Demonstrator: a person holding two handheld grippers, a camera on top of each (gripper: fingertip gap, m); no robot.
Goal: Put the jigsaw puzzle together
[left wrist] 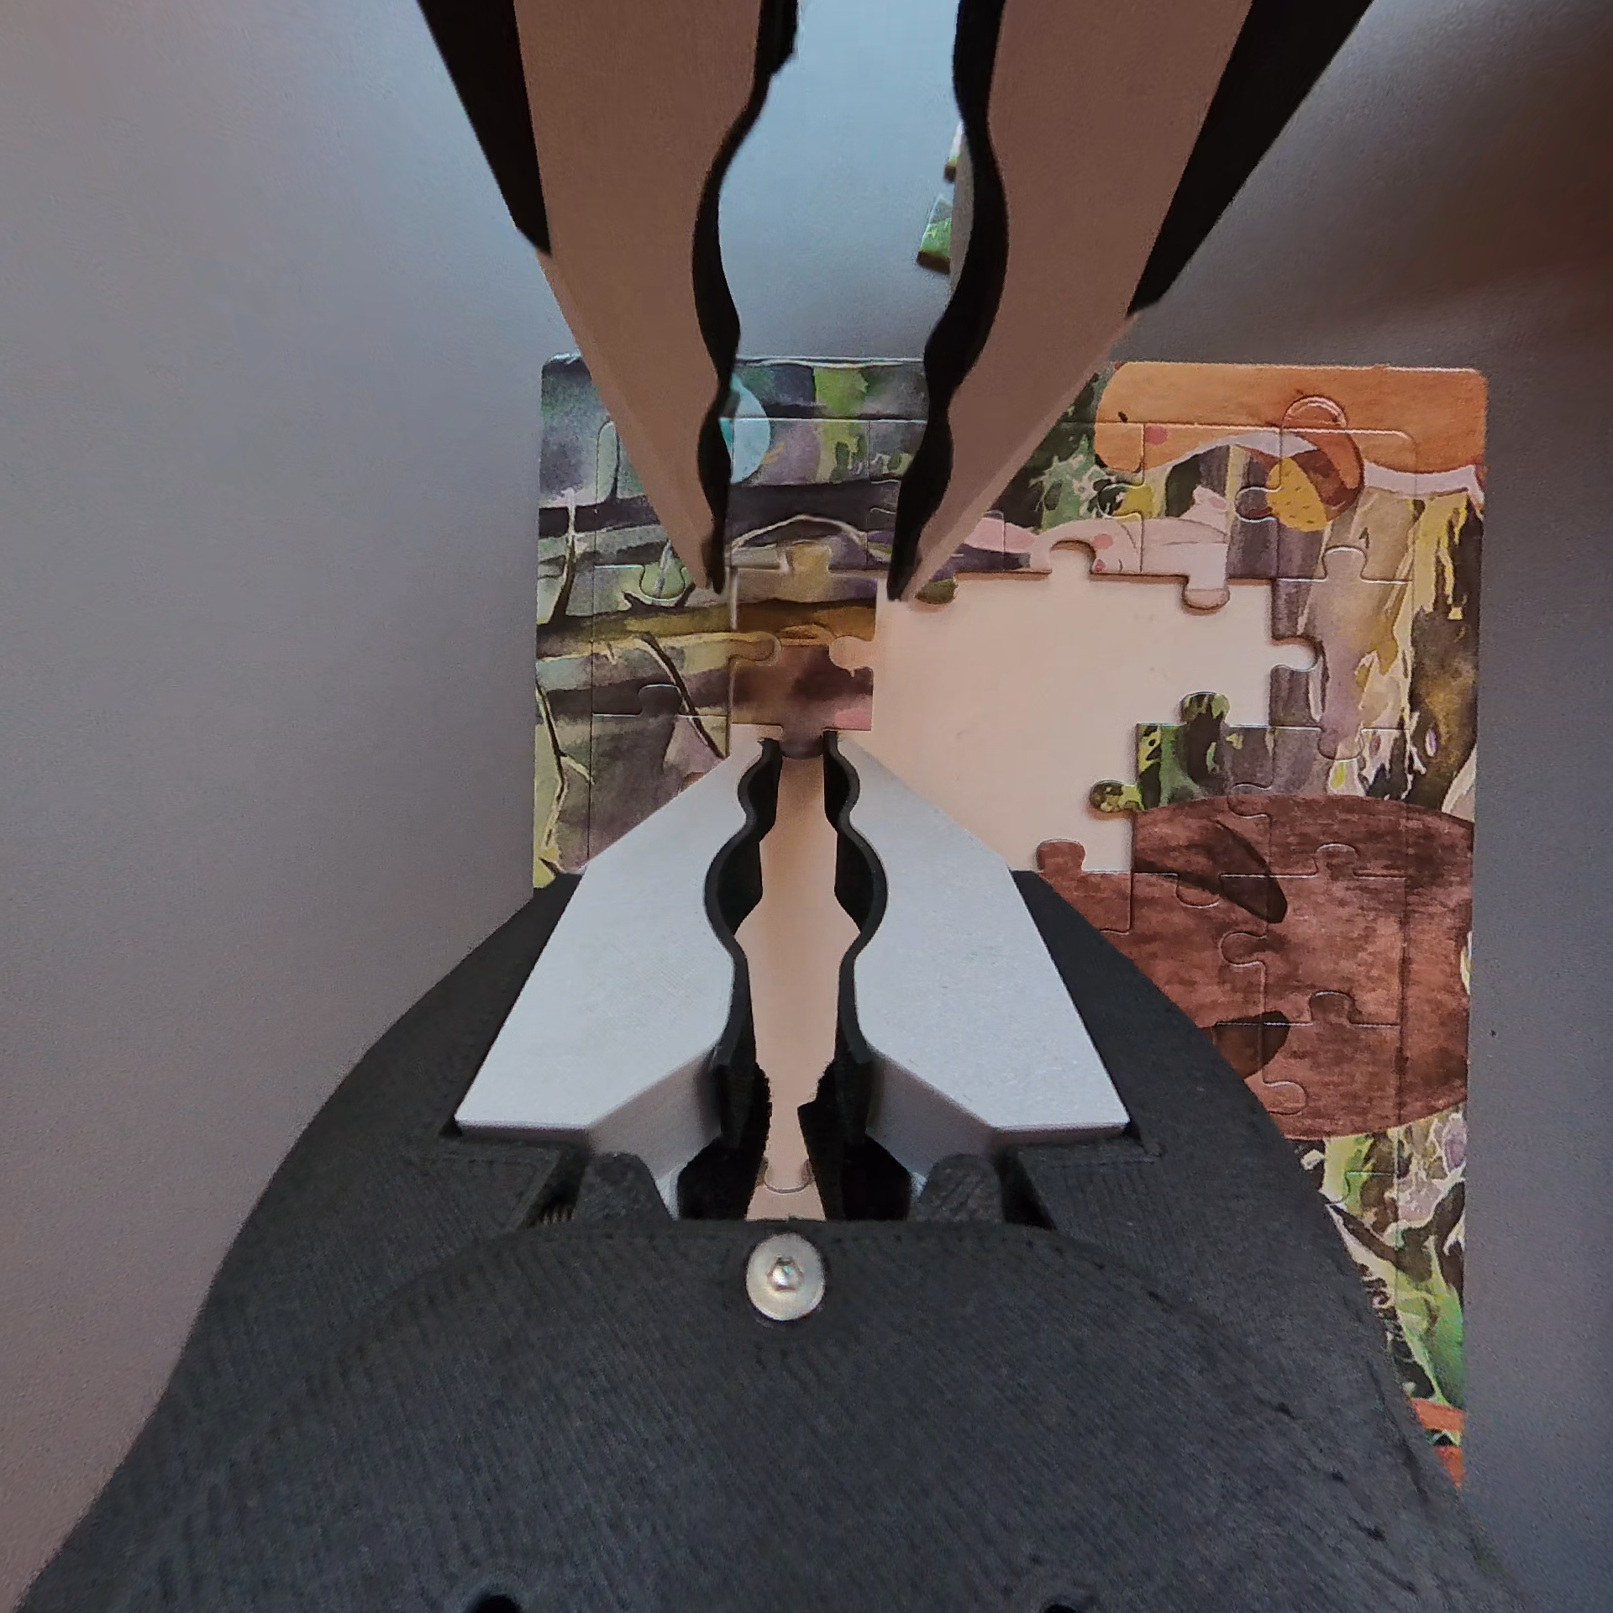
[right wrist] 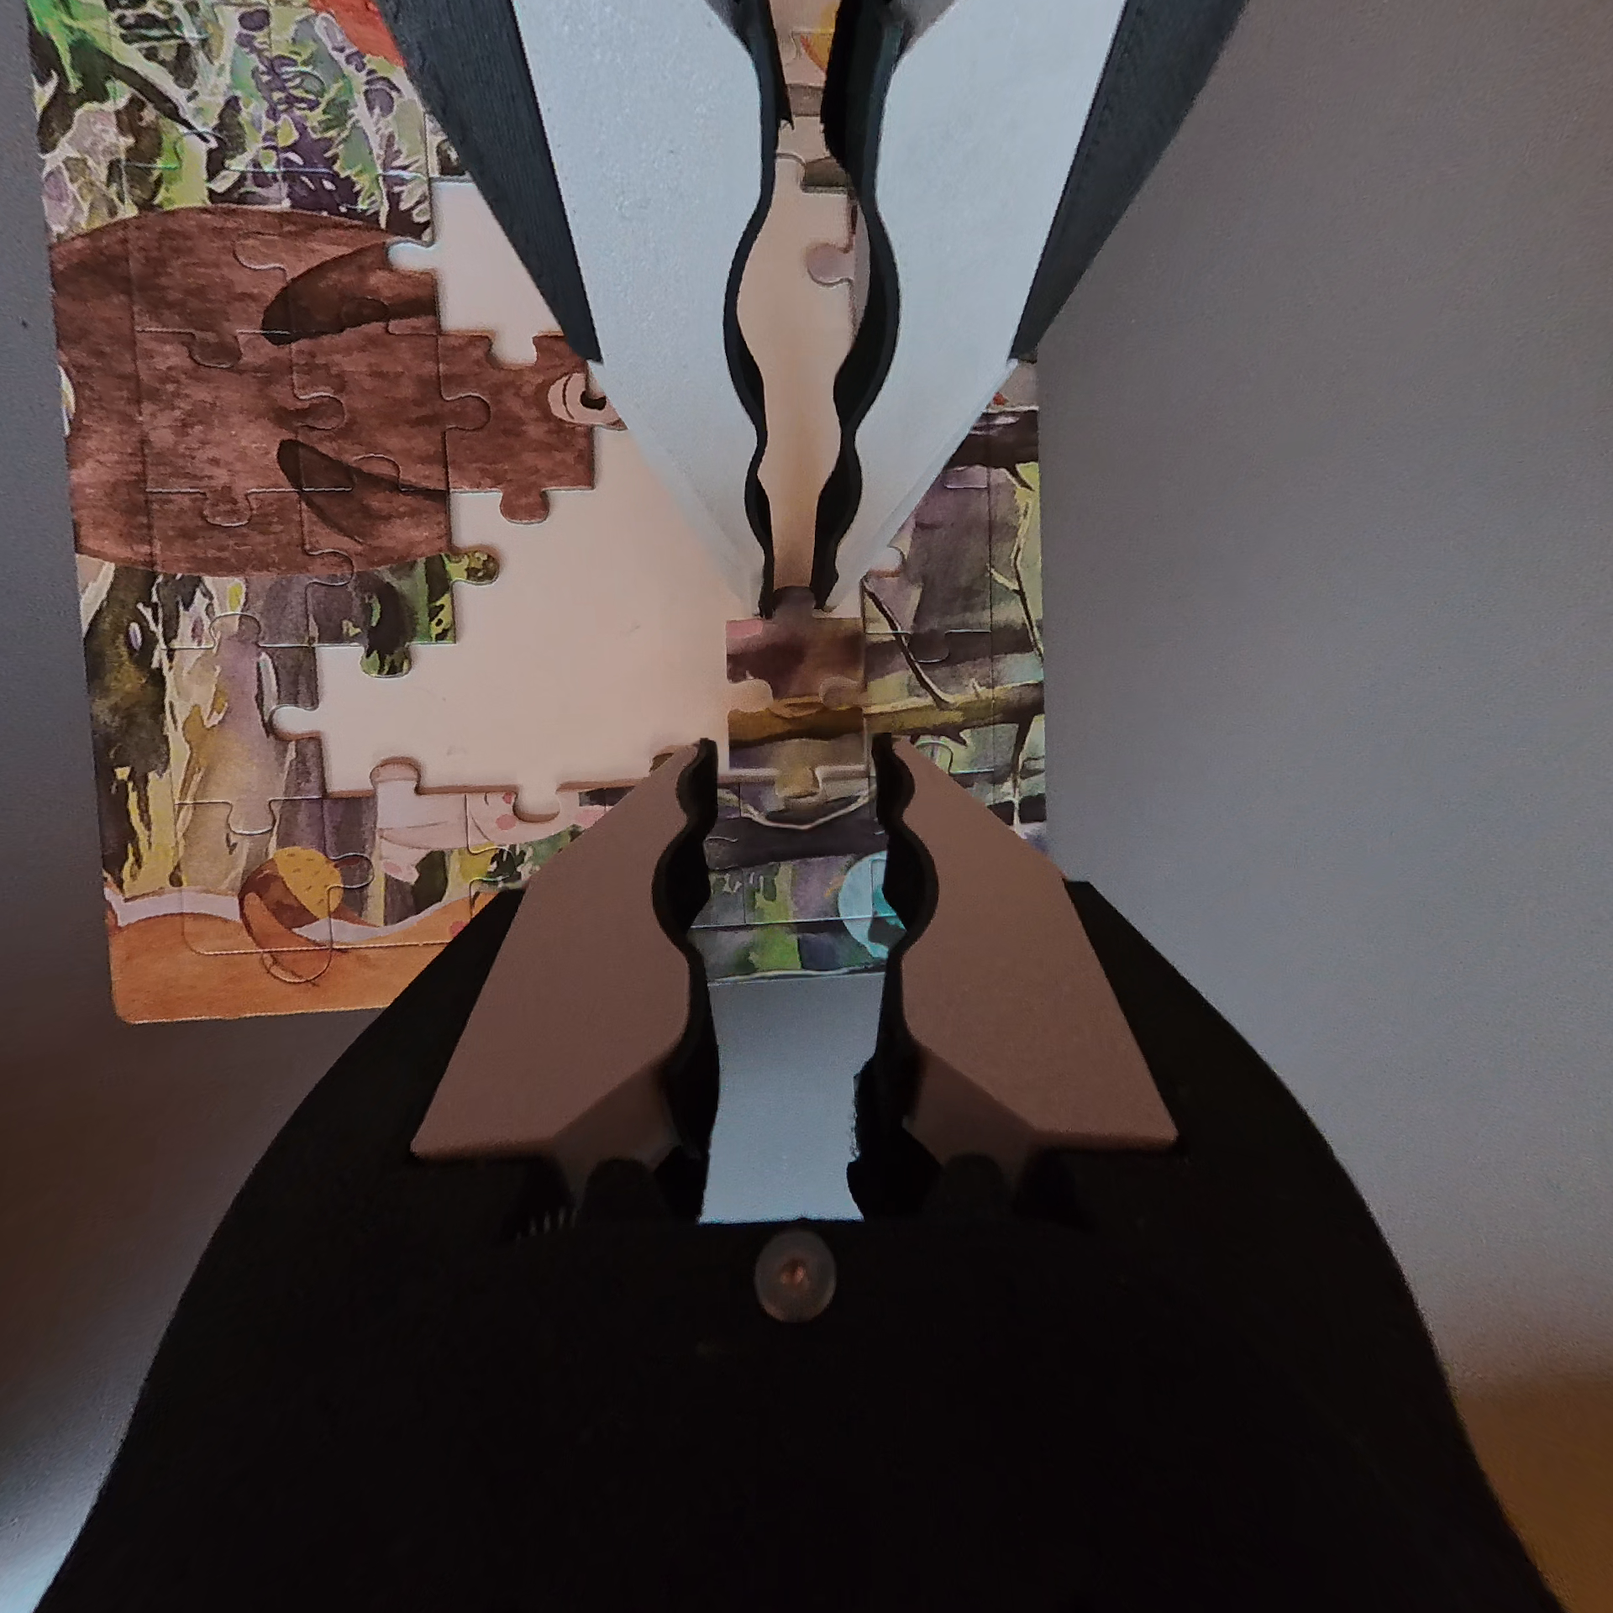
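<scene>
Jaws of the left gripper (left wrist: 799, 742), white wedges with wavy black rubber liners, pinch the knob of a dark purplish piece (left wrist: 803, 689) at the edge of the assembled part. Right gripper (right wrist: 794, 755), tan wedges with the same wavy liners, stands released, tips spread over joined pieces just beyond that piece, touching nothing I can confirm. Both grippers face each other across the piece. Puzzle (left wrist: 1292, 916) is a cardboard rectangle with rounded corners, lying flat on a matte grey table (left wrist: 262, 611); print is watercolour-like, with green foliage, a brown oval and an orange band. An irregular gap (left wrist: 1047, 681) in the middle shows the pale backing. Two loose pieces (left wrist: 938, 229) lie on the table past the far edge. No legible writing.
</scene>
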